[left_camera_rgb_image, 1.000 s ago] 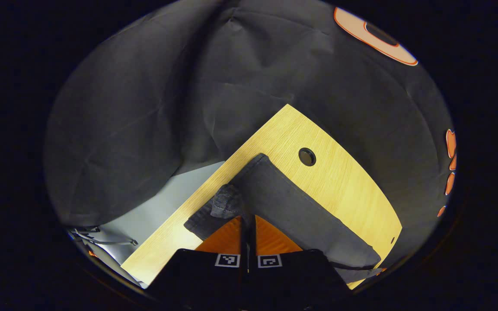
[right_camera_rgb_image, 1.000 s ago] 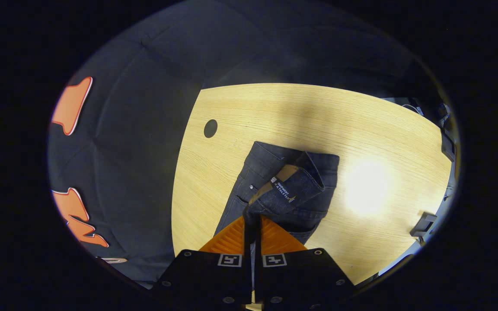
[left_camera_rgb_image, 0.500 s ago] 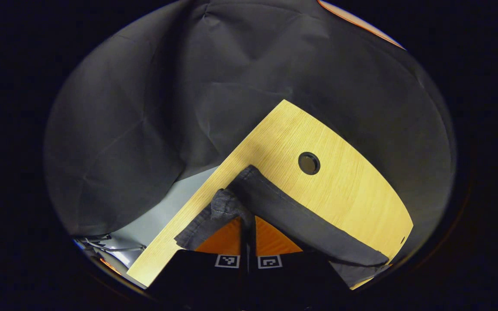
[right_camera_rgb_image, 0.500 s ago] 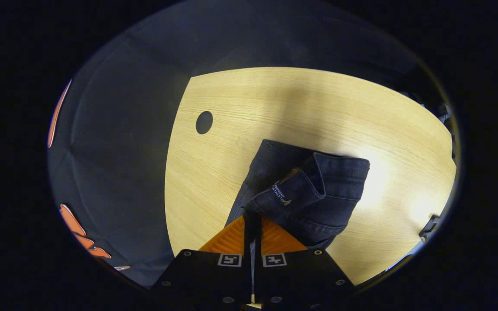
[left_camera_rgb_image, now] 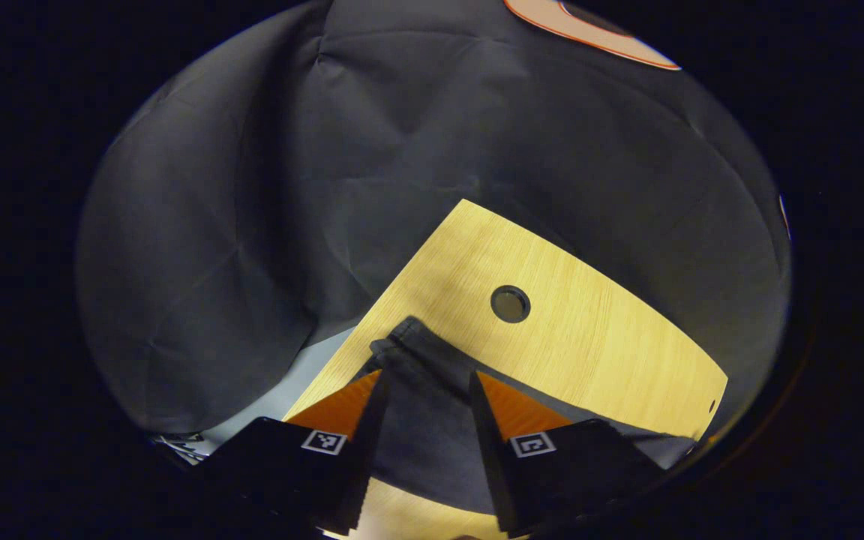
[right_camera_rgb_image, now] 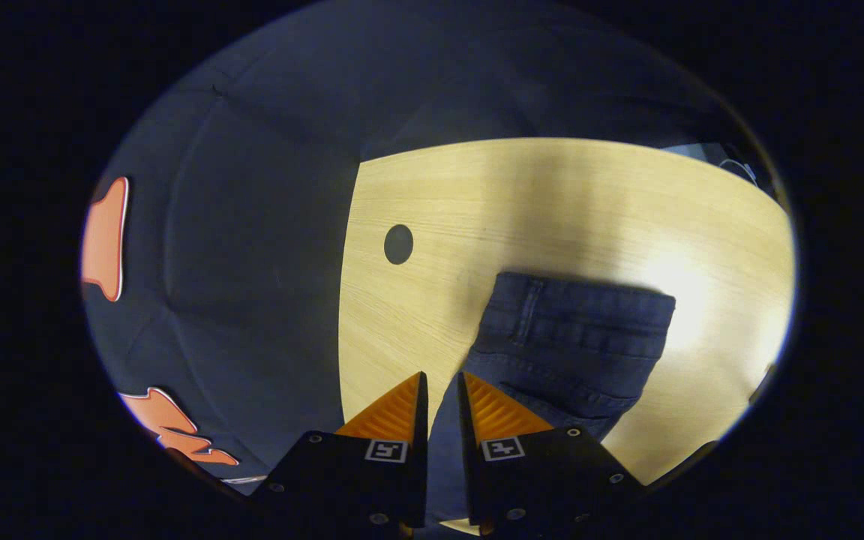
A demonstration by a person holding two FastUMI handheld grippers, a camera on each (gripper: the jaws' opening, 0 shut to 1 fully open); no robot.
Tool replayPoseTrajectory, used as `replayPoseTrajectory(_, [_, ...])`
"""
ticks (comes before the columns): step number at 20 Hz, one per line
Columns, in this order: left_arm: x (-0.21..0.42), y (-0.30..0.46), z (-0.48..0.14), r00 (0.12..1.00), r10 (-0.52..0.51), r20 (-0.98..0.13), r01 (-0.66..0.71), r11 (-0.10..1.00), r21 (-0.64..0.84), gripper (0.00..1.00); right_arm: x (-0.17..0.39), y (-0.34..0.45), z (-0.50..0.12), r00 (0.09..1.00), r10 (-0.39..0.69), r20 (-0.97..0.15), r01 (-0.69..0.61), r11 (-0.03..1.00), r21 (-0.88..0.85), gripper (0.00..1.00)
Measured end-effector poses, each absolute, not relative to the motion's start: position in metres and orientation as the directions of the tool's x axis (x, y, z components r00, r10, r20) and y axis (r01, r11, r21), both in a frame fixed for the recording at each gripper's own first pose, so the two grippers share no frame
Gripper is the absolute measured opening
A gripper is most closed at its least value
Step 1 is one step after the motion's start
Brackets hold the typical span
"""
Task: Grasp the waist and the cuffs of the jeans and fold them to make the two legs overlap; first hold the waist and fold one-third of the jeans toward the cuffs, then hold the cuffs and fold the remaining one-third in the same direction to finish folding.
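The dark jeans (right_camera_rgb_image: 574, 337) lie flat on the wooden table (right_camera_rgb_image: 514, 202), waistband end up and away from me in the right gripper view. My right gripper (right_camera_rgb_image: 441, 373) hovers at the near left edge of that waist end, its fingers a little apart and open, with denim showing in the gap below them. In the left gripper view the cuff end of the jeans (left_camera_rgb_image: 421, 352) rests near the table's corner. My left gripper (left_camera_rgb_image: 428, 373) is open wide just above it, a finger on either side of the cloth.
A round cable hole (left_camera_rgb_image: 510, 304) sits in the table (left_camera_rgb_image: 597, 345) beyond the cuffs, the same hole (right_camera_rgb_image: 398, 244) lying left of the waist. The table edge drops to grey floor (left_camera_rgb_image: 282, 397) on the left. Black cloth wall surrounds the table.
Both grippers held lifted denim before and have let go. The waist and the cuffs have dropped flat onto the table, and the left fingers have spread wide.
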State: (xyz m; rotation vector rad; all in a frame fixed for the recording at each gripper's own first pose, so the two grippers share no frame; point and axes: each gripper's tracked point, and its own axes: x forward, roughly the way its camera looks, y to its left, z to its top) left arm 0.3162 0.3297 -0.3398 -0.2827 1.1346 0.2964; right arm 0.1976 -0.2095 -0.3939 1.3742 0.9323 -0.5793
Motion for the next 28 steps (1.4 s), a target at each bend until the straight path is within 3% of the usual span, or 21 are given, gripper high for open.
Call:
replayPoseTrajectory(1, [0.318, 0.326, -0.341, 0.403, 0.081, -0.912, -0.361, 0.929, -0.077, 0.67, 0.192, -0.213, -0.393, 0.530, 0.156, -0.834, 0.815, 0.177, 0.551, 0.24])
replayPoseTrajectory(3, [0.321, 0.318, -0.334, 0.430, 0.070, -0.900, -0.329, 0.941, -0.084, 0.93, 0.179, -0.213, -0.395, 0.509, 0.153, -0.847, 0.815, 0.231, 0.531, 0.36])
replayPoseTrajectory(4, [0.323, 0.316, -0.328, 0.443, 0.070, -0.894, -0.305, 0.949, -0.077, 0.90, 0.172, -0.213, -0.397, 0.495, 0.151, -0.855, 0.813, 0.265, 0.518, 0.36])
replayPoseTrajectory(5, [0.322, 0.315, -0.326, 0.454, 0.077, -0.888, -0.286, 0.956, -0.063, 0.92, 0.163, -0.215, -0.400, 0.477, 0.143, -0.867, 0.814, 0.301, 0.497, 0.44])
replayPoseTrajectory(7, [0.323, 0.309, -0.313, 0.490, 0.051, -0.870, -0.232, 0.970, -0.073, 0.97, 0.144, -0.217, -0.401, 0.446, 0.134, -0.885, 0.805, 0.372, 0.462, 0.77])
replayPoseTrajectory(8, [0.324, 0.307, -0.308, 0.506, 0.039, -0.862, -0.209, 0.975, -0.078, 0.96, 0.134, -0.215, -0.402, 0.428, 0.130, -0.894, 0.799, 0.408, 0.442, 0.85])
replayPoseTrajectory(9, [0.324, 0.310, -0.309, 0.519, 0.042, -0.854, -0.193, 0.979, -0.070, 0.97, 0.124, -0.215, -0.405, 0.414, 0.121, -0.902, 0.791, 0.444, 0.422, 0.77])
replayPoseTrajectory(10, [0.325, 0.312, -0.305, 0.536, 0.050, -0.843, -0.176, 0.983, -0.054, 0.97, 0.119, -0.211, -0.412, 0.397, 0.113, -0.911, 0.784, 0.474, 0.401, 0.91])
replayPoseTrajectory(15, [0.334, 0.308, -0.292, 0.650, 0.063, -0.757, -0.063, 0.998, 0.028, 0.97, 0.092, -0.198, -0.432, 0.365, 0.134, -0.921, 0.771, 0.512, 0.380, 0.95])
replayPoseTrajectory(17, [0.340, 0.310, -0.280, 0.714, 0.115, -0.690, -0.085, 0.993, 0.077, 0.96, 0.082, -0.197, -0.439, 0.355, 0.136, -0.925, 0.778, 0.506, 0.373, 0.95])
replayPoseTrajectory(21, [0.345, 0.299, -0.242, 0.826, 0.082, -0.558, -0.061, 0.997, 0.056, 0.96, 0.074, -0.196, -0.454, 0.342, 0.123, -0.932, 0.786, 0.506, 0.355, 0.96])
replayPoseTrajectory(28, [0.333, 0.278, -0.176, 0.941, 0.011, -0.338, -0.001, 1.000, 0.028, 0.95, 0.084, -0.185, -0.477, 0.361, 0.129, -0.924, 0.784, 0.494, 0.375, 0.96])
